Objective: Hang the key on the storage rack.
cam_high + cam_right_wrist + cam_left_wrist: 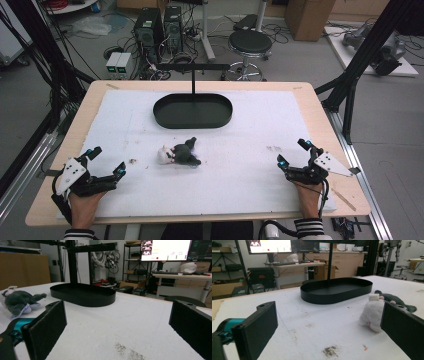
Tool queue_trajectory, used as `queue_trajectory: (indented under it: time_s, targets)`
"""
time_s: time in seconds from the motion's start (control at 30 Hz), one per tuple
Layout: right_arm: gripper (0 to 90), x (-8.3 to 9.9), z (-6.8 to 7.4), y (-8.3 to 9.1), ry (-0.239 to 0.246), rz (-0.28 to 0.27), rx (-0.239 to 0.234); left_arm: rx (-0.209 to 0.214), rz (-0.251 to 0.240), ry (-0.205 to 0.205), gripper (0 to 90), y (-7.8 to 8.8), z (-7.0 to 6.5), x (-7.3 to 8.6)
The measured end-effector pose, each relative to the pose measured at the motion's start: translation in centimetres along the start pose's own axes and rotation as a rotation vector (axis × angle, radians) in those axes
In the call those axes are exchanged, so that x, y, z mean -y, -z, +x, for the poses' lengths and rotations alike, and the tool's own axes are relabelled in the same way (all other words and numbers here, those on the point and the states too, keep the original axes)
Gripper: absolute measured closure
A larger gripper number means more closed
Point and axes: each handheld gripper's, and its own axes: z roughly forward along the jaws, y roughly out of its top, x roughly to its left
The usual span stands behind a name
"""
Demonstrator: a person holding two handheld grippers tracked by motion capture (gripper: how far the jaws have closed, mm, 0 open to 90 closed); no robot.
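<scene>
On the desk [250,195] I see both tools spread wide — left tool [106,161], right tool [292,153] | black tray [192,111] empty | grey plush [184,151] touching white plush [163,155] mid-desk — white plush's tag clear in left gripper view.

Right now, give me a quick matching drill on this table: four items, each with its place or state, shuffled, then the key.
Column 1:
1. black tray
2. white plush
3. dark grey plush
4. left gripper

Column 2:
A. open, near the table's left front
B. far centre of the table, empty
C. mid-table, right one of the touching pair
D. mid-table, left one of the touching pair

Pairs: 1-B, 2-D, 3-C, 4-A
</scene>
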Motion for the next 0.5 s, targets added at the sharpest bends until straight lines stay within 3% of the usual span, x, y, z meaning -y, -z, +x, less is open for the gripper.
queue_trajectory:
  time_s: [0.23, 0.5]
  targets:
    - [0.3, 0.0, 0.0, 0.01, 0.0, -0.001, 0.001, 0.001, 0.007, -0.014, 1.7, -0.08, -0.16, -0.03]
    - [0.3, -0.01, 0.05, -0.03, 0.006, -0.004, 0.0, 0.002, 0.028, 0.003, 1.7, -0.28, 0.01, -0.11]
